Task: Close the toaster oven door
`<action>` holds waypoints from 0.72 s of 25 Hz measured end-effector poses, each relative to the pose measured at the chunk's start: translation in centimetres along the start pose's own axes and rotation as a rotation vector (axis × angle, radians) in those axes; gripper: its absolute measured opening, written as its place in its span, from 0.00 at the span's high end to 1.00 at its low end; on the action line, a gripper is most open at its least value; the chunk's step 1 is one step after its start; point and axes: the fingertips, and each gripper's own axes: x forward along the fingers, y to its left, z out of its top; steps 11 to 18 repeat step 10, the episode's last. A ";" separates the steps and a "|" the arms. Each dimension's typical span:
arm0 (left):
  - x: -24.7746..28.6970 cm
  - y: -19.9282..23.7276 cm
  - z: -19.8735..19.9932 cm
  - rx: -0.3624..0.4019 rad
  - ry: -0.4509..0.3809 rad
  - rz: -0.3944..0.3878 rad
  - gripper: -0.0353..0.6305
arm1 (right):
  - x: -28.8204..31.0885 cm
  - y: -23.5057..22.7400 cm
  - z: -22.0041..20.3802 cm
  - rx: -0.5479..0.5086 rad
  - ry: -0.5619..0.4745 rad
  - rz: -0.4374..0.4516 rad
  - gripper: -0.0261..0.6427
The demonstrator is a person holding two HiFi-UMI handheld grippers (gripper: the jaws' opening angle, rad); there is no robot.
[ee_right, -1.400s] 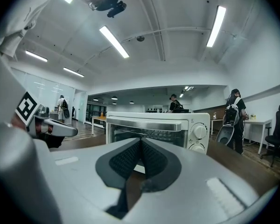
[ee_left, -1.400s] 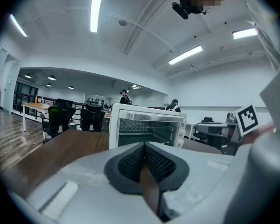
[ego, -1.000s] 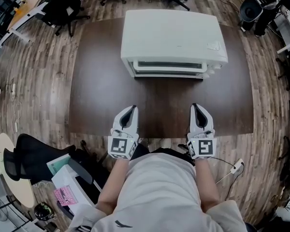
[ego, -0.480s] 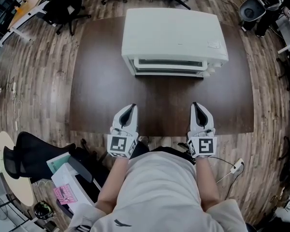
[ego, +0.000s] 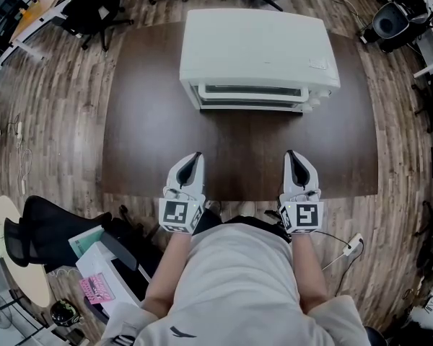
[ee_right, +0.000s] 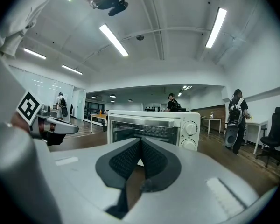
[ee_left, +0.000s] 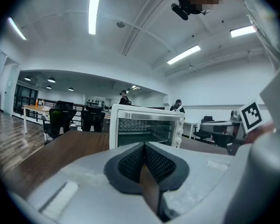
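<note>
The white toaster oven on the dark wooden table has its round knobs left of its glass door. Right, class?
No: the white toaster oven on the dark wooden table has its round knobs right of its glass door, as the right gripper view shows.

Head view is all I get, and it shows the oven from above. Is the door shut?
Observer: Looks shut. In the left gripper view the oven has its door upright against the front, with the handle along the top.
Operator: Anything in the tools?
Observer: No. The left tool has its pads together on nothing, and so does the right tool.
Operator: Which side are the controls on?
Observer: The right gripper view shows two knobs, one above the other, right of the door.
</note>
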 end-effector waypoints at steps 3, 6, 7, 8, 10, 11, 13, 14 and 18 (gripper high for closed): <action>-0.1 0.1 -0.1 -0.002 0.002 0.001 0.94 | 0.0 0.1 -0.1 0.004 0.003 0.002 0.96; -0.2 0.2 -0.1 -0.005 0.003 0.002 0.94 | -0.1 0.3 -0.1 0.006 0.008 0.007 0.96; -0.3 0.2 -0.1 -0.006 0.003 0.003 0.94 | -0.1 0.4 -0.2 0.009 0.009 0.008 0.96; -0.4 0.3 -0.1 -0.006 0.003 0.003 0.94 | -0.1 0.5 -0.1 0.011 0.008 0.008 0.96; -0.5 0.3 -0.1 -0.006 0.003 0.004 0.94 | -0.1 0.6 0.0 0.016 0.006 0.007 0.96; -0.5 0.3 -0.1 -0.006 0.003 0.004 0.94 | -0.1 0.6 0.0 0.016 0.006 0.007 0.96; -0.5 0.3 -0.1 -0.006 0.003 0.004 0.94 | -0.1 0.6 0.0 0.016 0.006 0.007 0.96; -0.5 0.3 -0.1 -0.006 0.003 0.004 0.94 | -0.1 0.6 0.0 0.016 0.006 0.007 0.96; -0.5 0.3 -0.1 -0.006 0.003 0.004 0.94 | -0.1 0.6 0.0 0.016 0.006 0.007 0.96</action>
